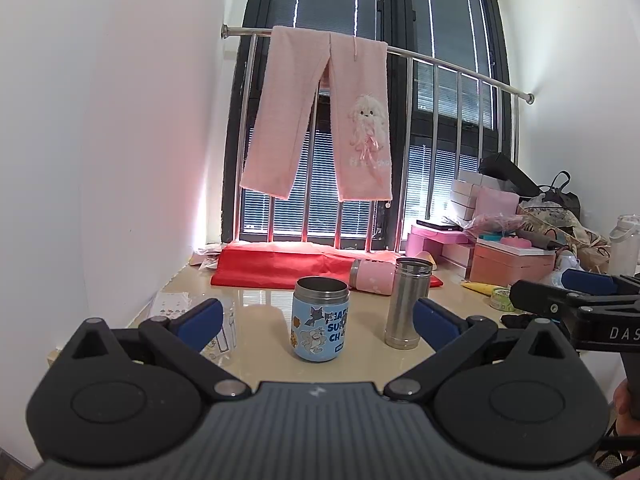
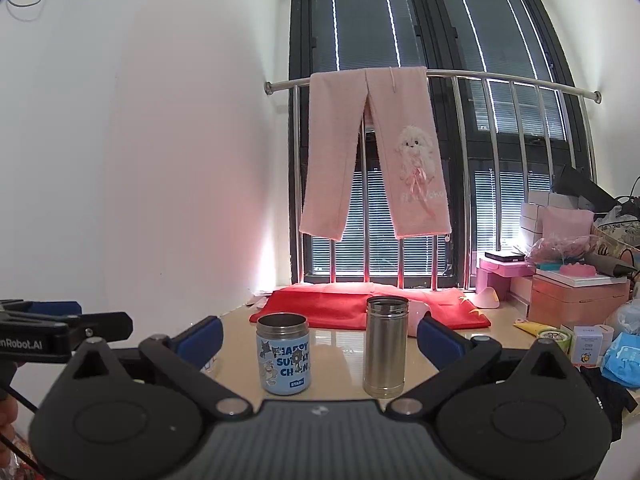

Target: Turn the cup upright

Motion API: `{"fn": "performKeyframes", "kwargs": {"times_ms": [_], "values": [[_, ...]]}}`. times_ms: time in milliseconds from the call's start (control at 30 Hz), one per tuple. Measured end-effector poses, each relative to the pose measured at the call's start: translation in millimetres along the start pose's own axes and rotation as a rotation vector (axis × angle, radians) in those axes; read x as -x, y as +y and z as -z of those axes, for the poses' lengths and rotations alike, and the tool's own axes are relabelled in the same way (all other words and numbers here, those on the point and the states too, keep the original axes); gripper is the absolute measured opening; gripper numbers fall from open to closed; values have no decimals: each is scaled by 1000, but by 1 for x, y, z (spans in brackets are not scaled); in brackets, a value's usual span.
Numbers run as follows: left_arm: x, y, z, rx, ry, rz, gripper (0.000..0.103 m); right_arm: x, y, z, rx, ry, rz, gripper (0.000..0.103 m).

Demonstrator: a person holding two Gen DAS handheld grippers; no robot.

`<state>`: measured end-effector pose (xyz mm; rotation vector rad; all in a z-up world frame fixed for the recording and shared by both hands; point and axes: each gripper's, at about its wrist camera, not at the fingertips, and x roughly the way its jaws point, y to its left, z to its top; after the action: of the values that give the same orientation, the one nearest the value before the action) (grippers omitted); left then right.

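Currently the pink cup with pale prints [image 1: 372, 277] lies on its side on the glossy beige table [image 1: 264, 308], touching the red cloth [image 1: 276, 266], behind the upright blue cartoon-printed steel cup [image 1: 321, 320] and tall bare steel cylinder cup [image 1: 407, 303]. Left gripper [image 1: 318, 318] has jaws spread wide, holding nothing. Right gripper [image 2: 320, 338] likewise spread wide and empty, both short of the cups.

I count three metal cups on the tabletop [image 1: 260, 312]: one blue cartoon cup [image 1: 320, 319], one plain steel cup [image 1: 407, 303] and one pink cup [image 1: 371, 276] (lying sideways), plus two hand-held grippers.
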<state>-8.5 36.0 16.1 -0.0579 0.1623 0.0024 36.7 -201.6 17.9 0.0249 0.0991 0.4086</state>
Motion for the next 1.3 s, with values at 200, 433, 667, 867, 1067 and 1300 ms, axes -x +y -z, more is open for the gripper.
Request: {"fn": "performKeyframes", "kwargs": {"times_ms": [200,433,667,867,1067,1300], "values": [[0,0,0,0,1,-1,103,0,1,1,-1,0,0,103],[0,0,0,0,0,0,103,0,2,1,-1,1,2,103],[0,0,0,-1,0,0,103,-1,2,1,-1,1,1,103],[0,-1,0,-2,-1,0,103,-1,2,1,-1,2,1,103],[-1,0,0,-4,-1,2,103,-1,2,1,0,1,1,103],[-2,3,-1,-6,4,5,103,-1,2,1,0,2,2,103]]}}
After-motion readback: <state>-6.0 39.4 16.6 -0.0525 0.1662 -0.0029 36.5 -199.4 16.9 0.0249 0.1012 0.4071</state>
